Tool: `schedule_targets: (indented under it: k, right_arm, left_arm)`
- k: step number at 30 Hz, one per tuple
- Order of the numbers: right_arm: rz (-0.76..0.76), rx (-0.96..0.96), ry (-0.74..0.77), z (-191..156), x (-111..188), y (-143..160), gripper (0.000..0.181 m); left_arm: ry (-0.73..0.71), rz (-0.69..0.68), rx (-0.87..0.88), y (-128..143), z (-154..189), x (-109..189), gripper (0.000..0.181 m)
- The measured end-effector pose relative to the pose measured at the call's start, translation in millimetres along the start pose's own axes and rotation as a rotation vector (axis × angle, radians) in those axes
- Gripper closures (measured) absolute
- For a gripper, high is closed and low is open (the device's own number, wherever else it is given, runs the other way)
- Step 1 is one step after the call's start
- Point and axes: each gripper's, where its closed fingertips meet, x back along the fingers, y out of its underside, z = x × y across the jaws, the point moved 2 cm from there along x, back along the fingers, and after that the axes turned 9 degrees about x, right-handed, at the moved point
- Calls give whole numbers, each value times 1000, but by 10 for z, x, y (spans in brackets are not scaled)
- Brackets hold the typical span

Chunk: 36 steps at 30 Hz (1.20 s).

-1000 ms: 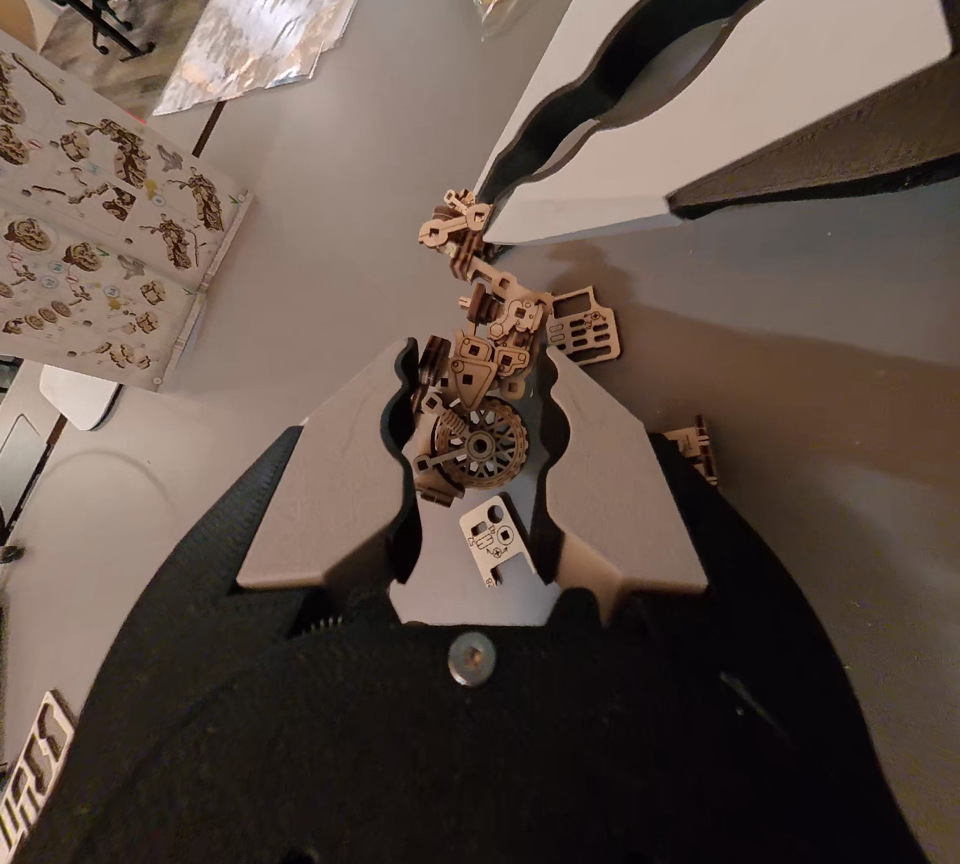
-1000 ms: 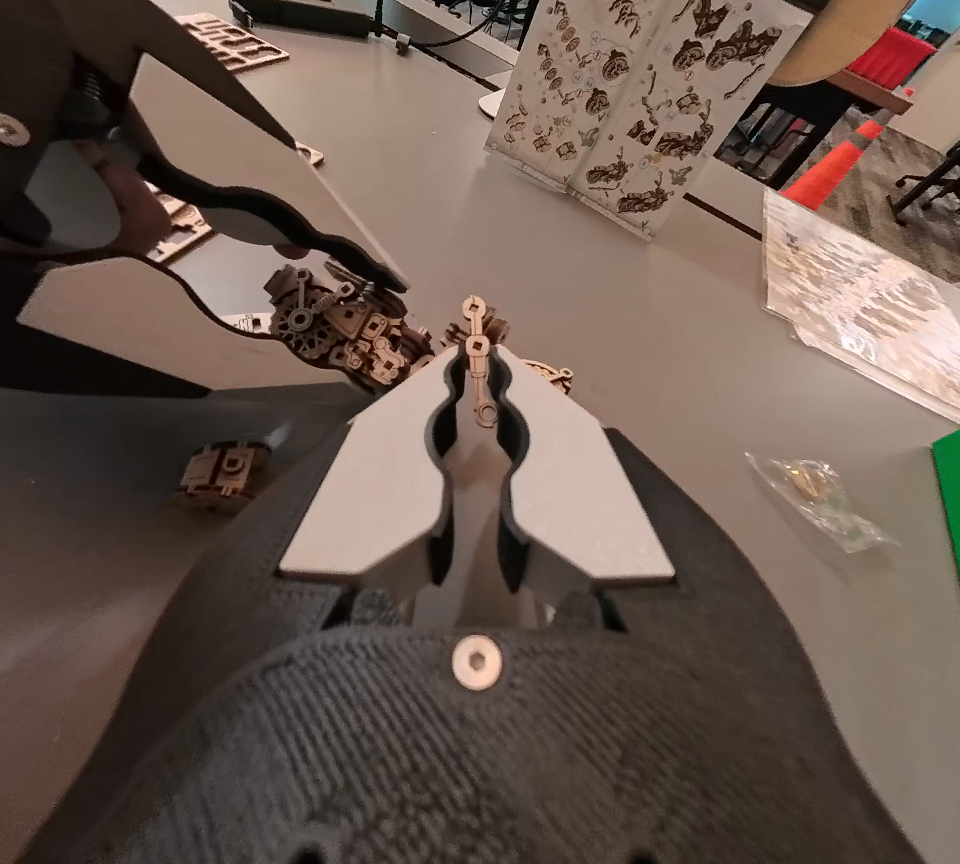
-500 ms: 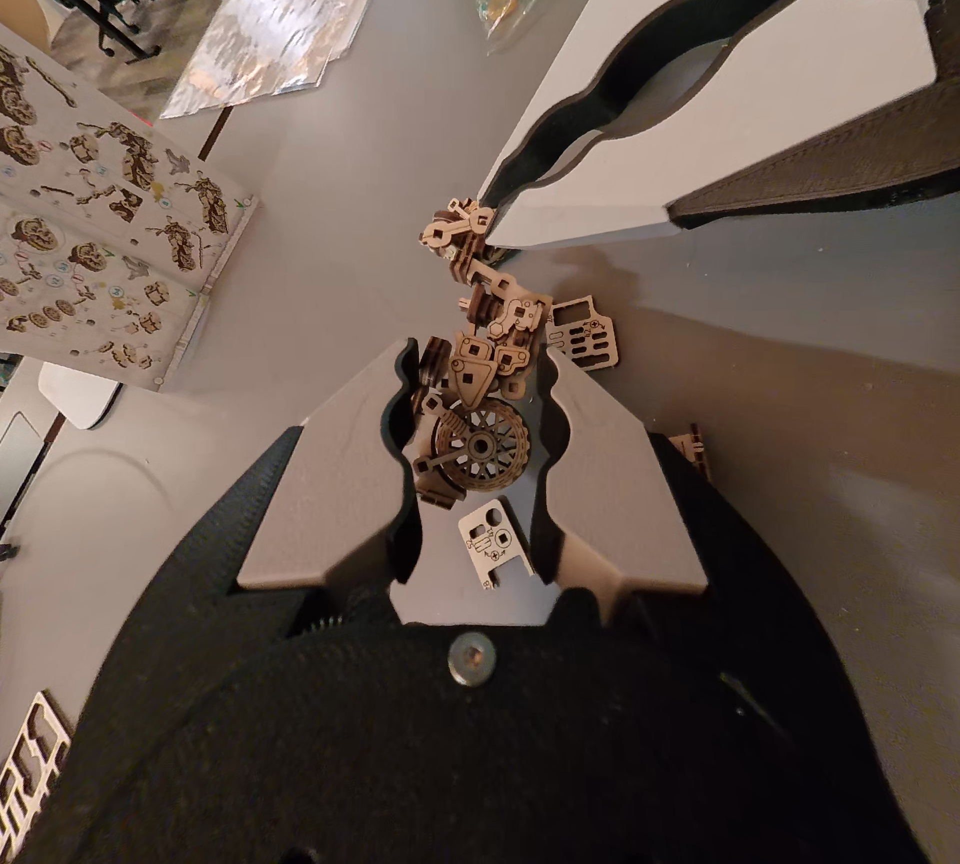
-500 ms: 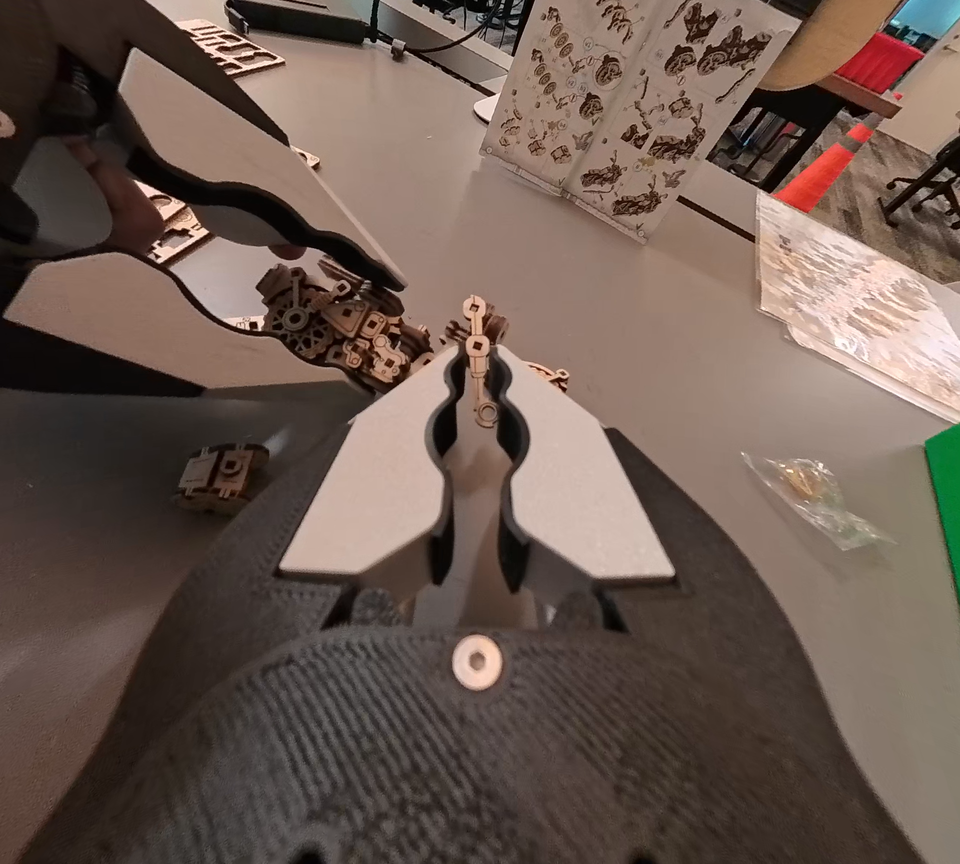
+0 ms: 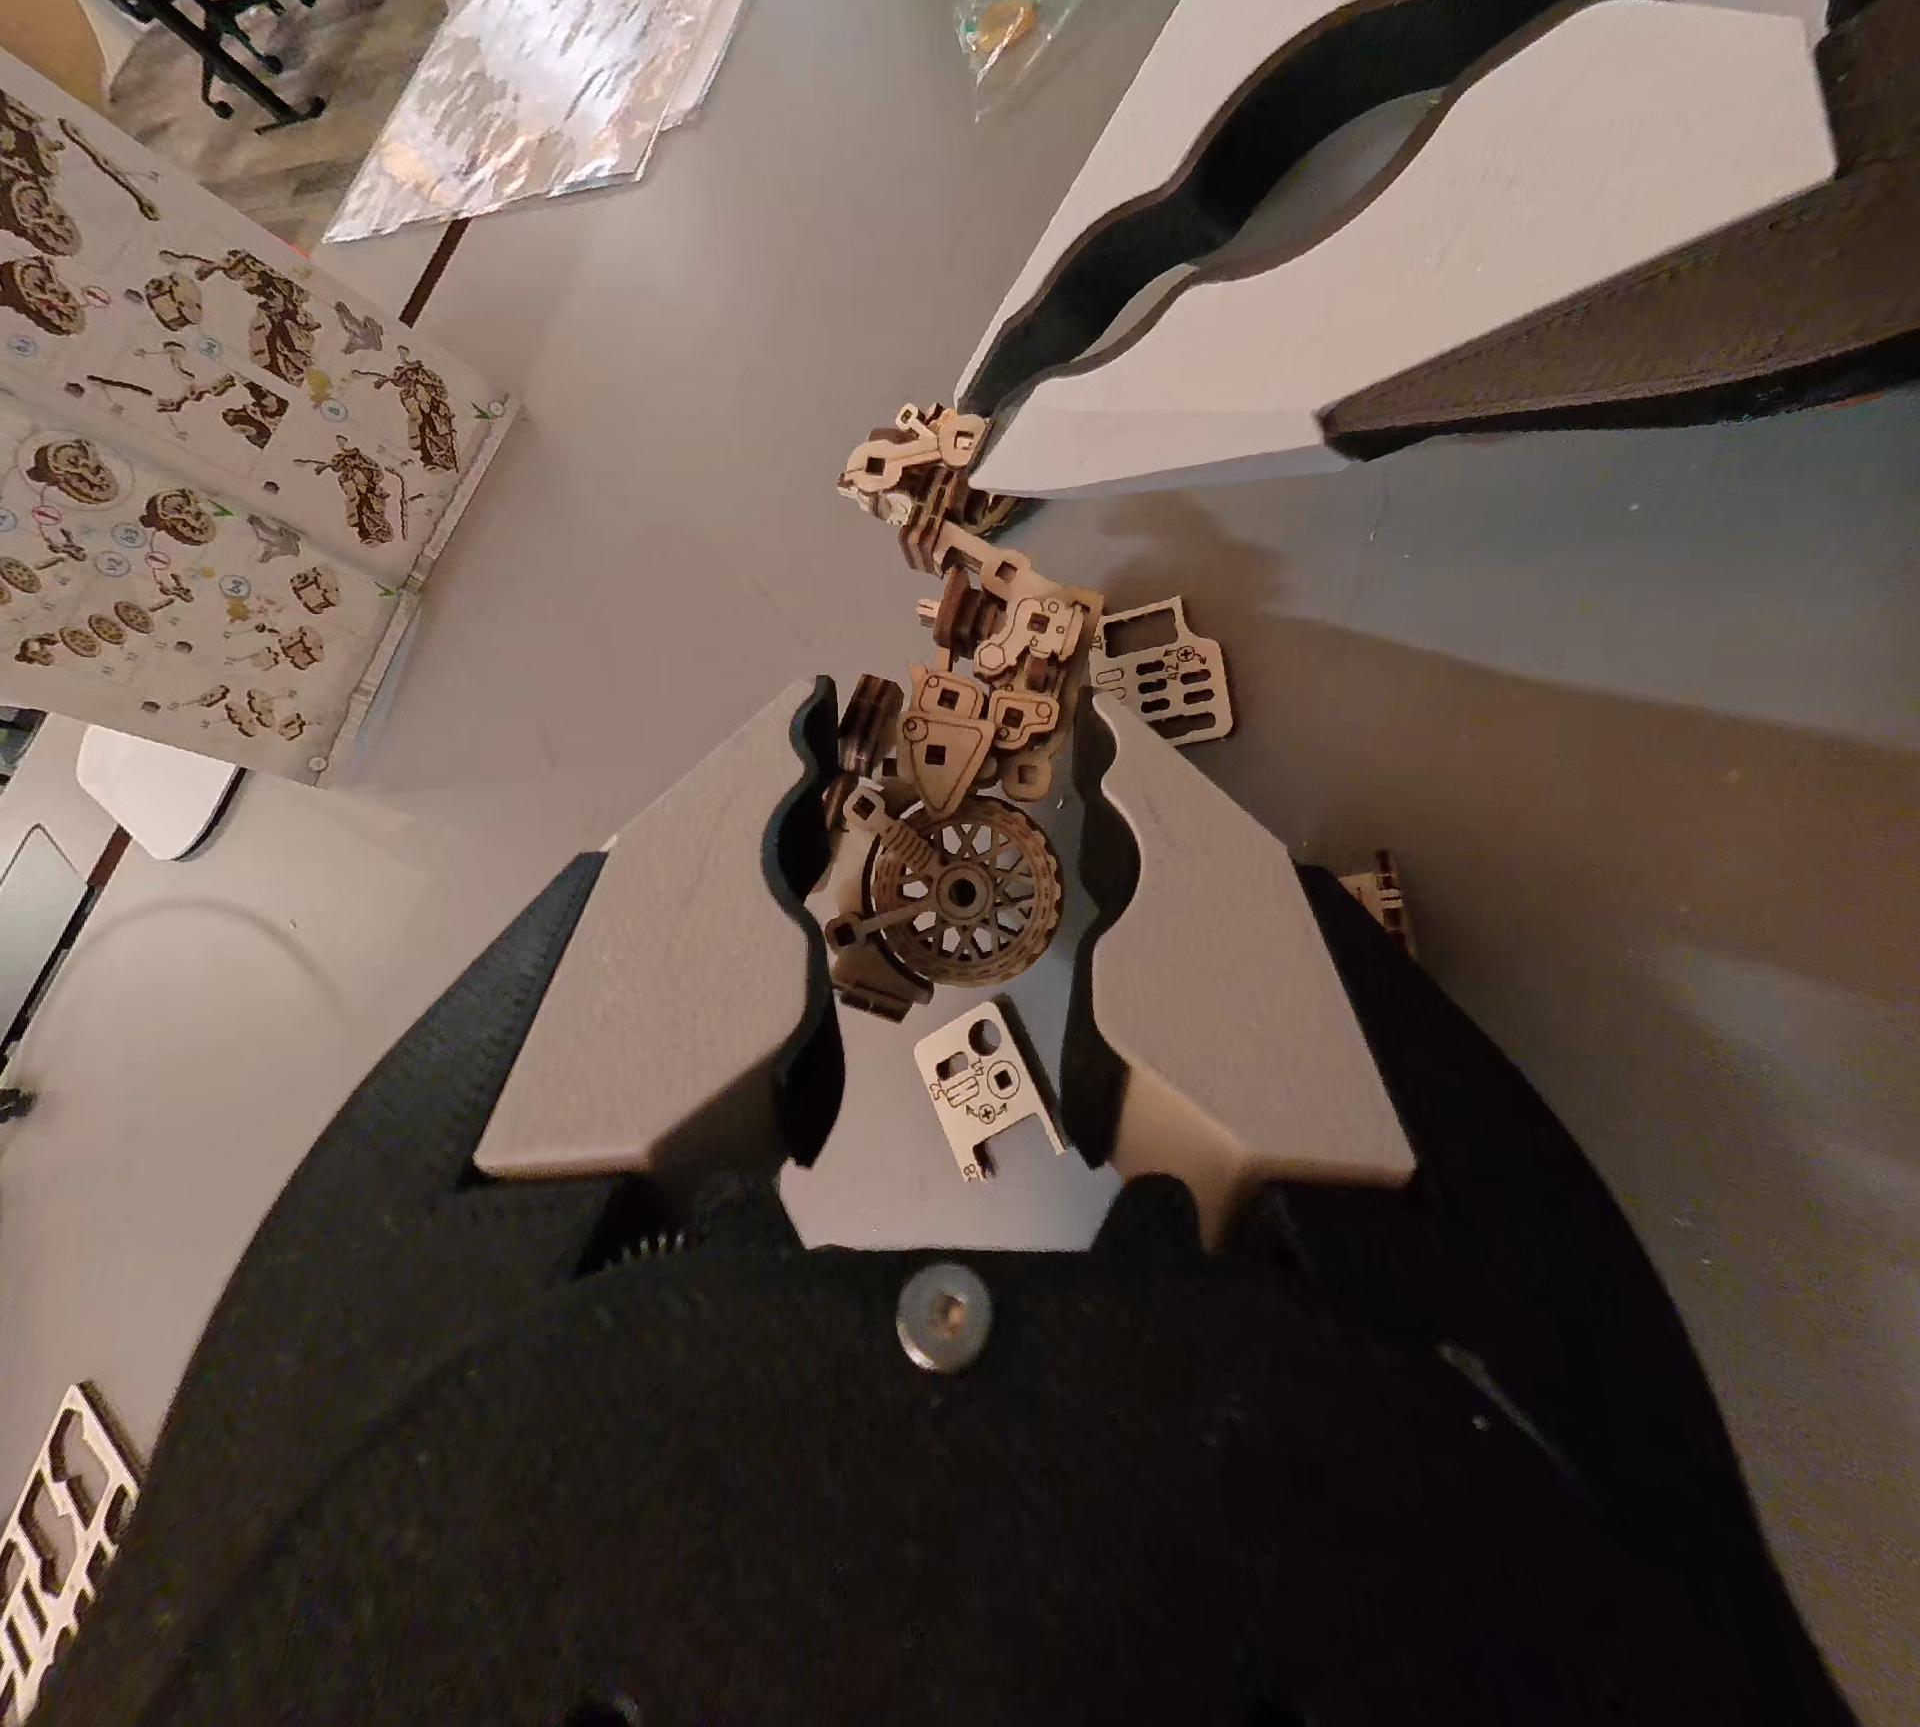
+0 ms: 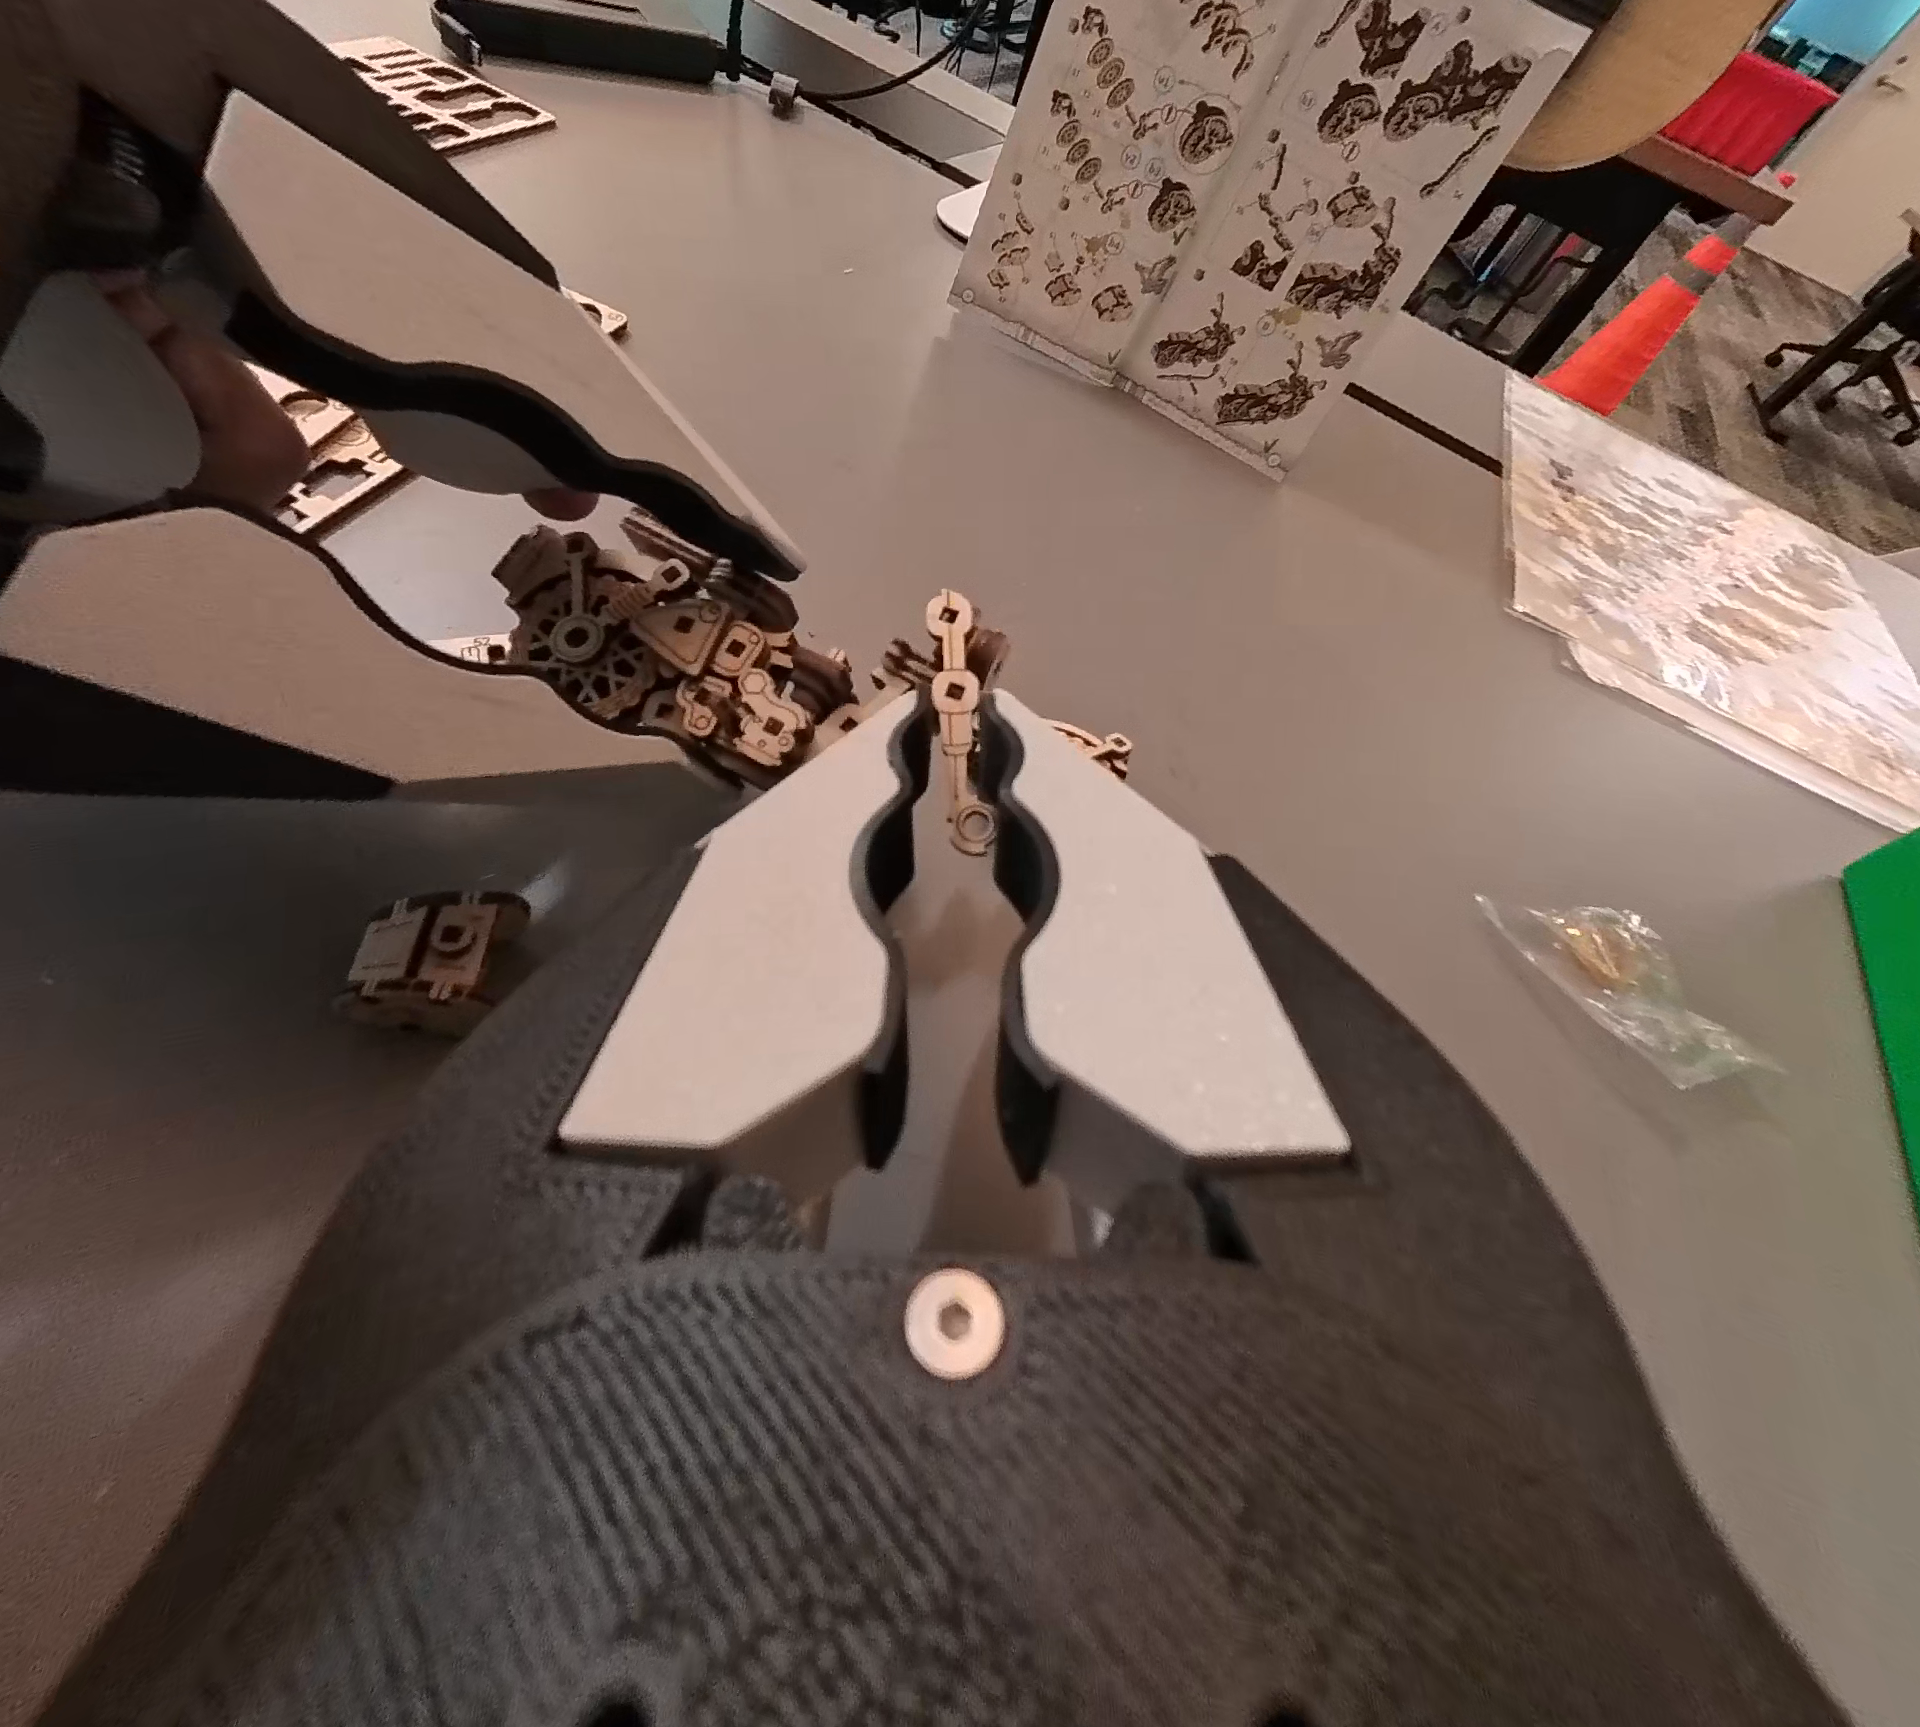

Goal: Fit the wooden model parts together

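A partly built wooden motorcycle model [image 5: 961, 893], with a spoked wheel and stacked brown layers, sits between my left gripper's [image 5: 956, 711] fingers, which are shut on its wheel end just above the grey table [image 5: 675, 430]. In the right wrist view the model [image 6: 665, 649] is clamped in the left gripper [image 6: 727, 649]. My right gripper [image 6: 954, 701] is shut on a thin pale wooden link piece [image 6: 951, 721]. The link piece [image 5: 914, 451] touches the model's far end at the right gripper [image 5: 977, 451]. I cannot tell whether it is seated.
Loose flat pieces [image 5: 1164, 685] [image 5: 987, 1090] lie under the model, and a small sub-assembly [image 6: 431, 955] lies to the left. An upright instruction sheet [image 6: 1247, 150], a plastic bag [image 6: 1610, 971], a green box [image 6: 1881, 1002], shiny sheets [image 6: 1714, 607] and a punched wooden sheet [image 6: 447, 93] lie around. The gap from one gripper's tips to the other's is roughly 4 cm.
Both grippers keep their holds and their relation to each other. The views have shifted slightly, so more of the green box shows.
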Motion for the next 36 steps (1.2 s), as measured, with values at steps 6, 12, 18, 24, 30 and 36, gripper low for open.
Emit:
schedule_targets:
  k: [6,12,18,24,30,36]
  right_arm:
    - [-4,-6,2,7,-3,5,174]
    - [-9,-16,2,13,-7,12,174]
    - [-17,-51,-12,13,-12,22,174]
    - [-22,-81,-26,3,-14,24,174]
    - [-20,-102,-35,-2,-15,20,174]
    - [-21,-124,-36,9,-16,21,174]
  left_arm:
    - [-3,3,0,-6,-4,5,138]
    - [-2,6,-1,-14,3,8,138]
    - [-2,7,-1,-17,9,7,138]
    - [-2,12,-1,-21,11,8,138]
    - [-2,16,0,-25,12,8,138]
    - [-1,20,2,-33,16,10,138]
